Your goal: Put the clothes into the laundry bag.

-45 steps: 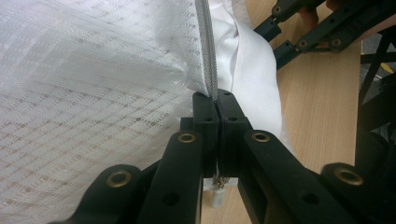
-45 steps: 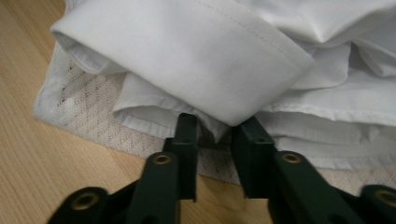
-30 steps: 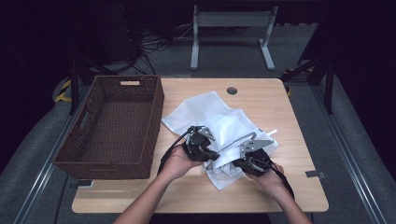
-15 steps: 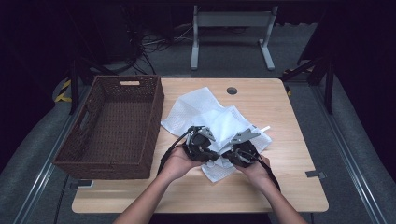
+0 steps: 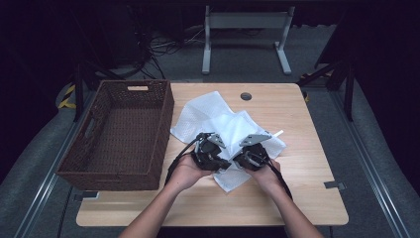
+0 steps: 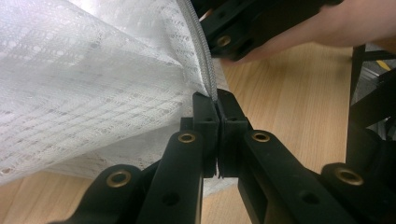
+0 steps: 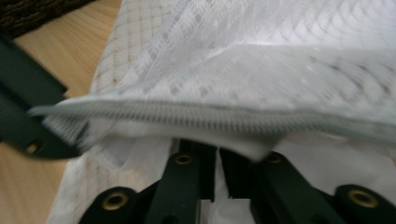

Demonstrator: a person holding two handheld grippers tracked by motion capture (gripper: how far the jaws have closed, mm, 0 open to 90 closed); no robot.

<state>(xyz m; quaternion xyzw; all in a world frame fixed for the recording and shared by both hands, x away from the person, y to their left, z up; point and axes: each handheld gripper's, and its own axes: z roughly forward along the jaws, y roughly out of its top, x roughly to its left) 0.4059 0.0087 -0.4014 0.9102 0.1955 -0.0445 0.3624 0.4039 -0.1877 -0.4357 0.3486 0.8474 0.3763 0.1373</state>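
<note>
Light wood table [image 5: 307,148], dark room, grey floor [image 5: 376,148], cables [image 5: 168,47]

looks like a lab or recording studio, not a home. one small light-wood surface [image 5: 307,129] w/ a round cable grommet [image 5: 246,96] near its far edge sits alone in a dark room, lit from above while everything around it goes black. floor is grey carpet [image 5: 381,163] w/ metal rails [image 5: 364,158] running along both sides of the surface. behind it: a grey metal stand base [image 5: 246,29], loose black cables [image 5: 168,47] on the floor, black tripod-type legs [image 5: 79,89] left & right, yellow/black hazard tape [image 5: 64,96] at left. props are few & staged: a wicker basket [image 5: 119,134] & a white mesh cloth [image 5: 218,121].
</note>
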